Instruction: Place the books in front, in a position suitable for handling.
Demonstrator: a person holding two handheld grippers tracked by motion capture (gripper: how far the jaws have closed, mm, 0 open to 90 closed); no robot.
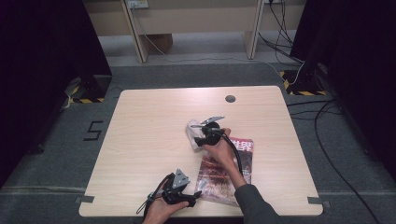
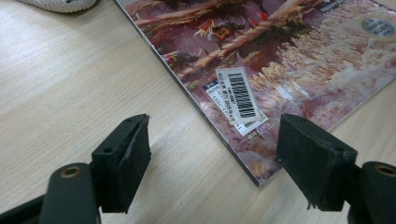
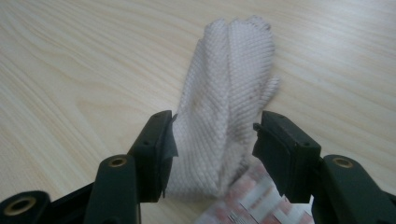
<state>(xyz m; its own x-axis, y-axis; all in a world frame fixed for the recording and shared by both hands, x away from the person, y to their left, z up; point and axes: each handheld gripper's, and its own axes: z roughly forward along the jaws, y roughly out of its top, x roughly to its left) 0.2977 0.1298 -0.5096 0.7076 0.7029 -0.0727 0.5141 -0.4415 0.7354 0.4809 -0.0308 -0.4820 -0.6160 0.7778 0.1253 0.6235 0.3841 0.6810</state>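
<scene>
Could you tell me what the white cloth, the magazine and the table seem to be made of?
White cloth: soft woven fabric, judging by its ribbed weave and folds. Magazine: glossy printed paper, thin edge, barcode sticker. Table: pale wood-grain top, matte; possibly laminate rather than solid wood.

A staged recording room in a lab or workshop: a bare wooden table (image 1: 154,140) stands on grey carpet (image 1: 187,74), flanked by black curtains (image 1: 42,56). Yellow-and-black hazard tape (image 1: 306,92) marks stand feet, a taped number five (image 1: 93,130) labels the floor, and loose cables (image 1: 327,121) run toward a wall socket (image 1: 137,4).
</scene>
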